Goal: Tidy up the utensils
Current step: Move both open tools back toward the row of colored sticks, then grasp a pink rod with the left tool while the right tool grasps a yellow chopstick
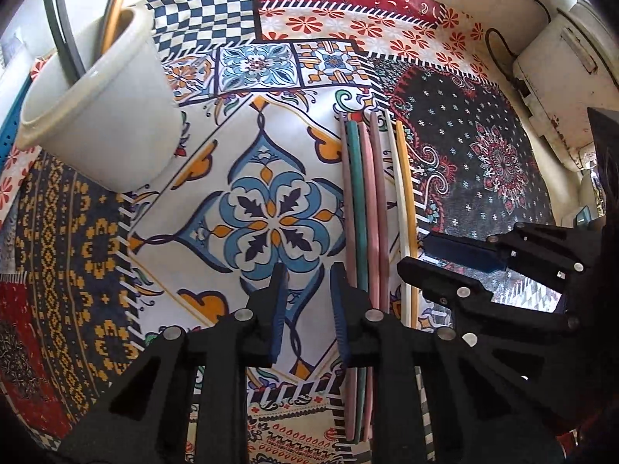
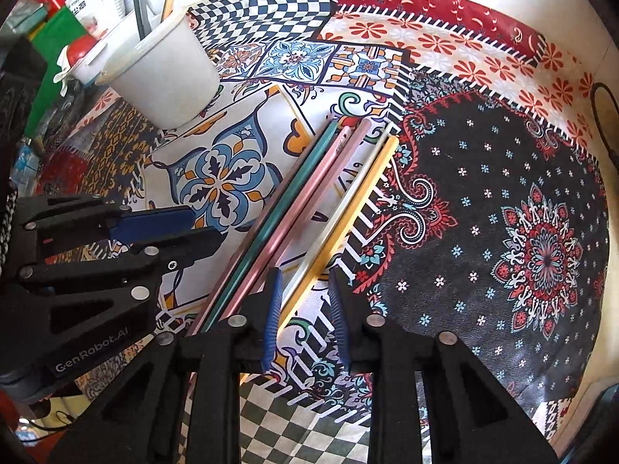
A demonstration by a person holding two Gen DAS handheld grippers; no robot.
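Several chopsticks lie side by side on the patterned tablecloth (image 1: 96,232): a mauve, green and pink bundle (image 1: 365,201) (image 2: 286,208), and a white and yellow pair (image 1: 404,193) (image 2: 348,208). My left gripper (image 1: 308,270) (image 2: 207,224) points down at the cloth just left of the bundle. Its jaws stand a little apart with only cloth between them. My right gripper (image 2: 305,272) (image 1: 412,252) hovers over the near end of the white and yellow pair. That pair crosses the gap between the blue pads (image 2: 271,317), which do not press on it. A white plastic cup (image 1: 100,116) (image 2: 166,73) stands at the far left.
A white appliance (image 1: 549,89) with a black cable sits past the cloth's far right edge. Boxes, a green bag (image 2: 58,50) and a red-capped item (image 2: 79,50) crowd the far left behind the cup. Dark tubes and a yellow rod (image 1: 116,4) rise behind the cup.
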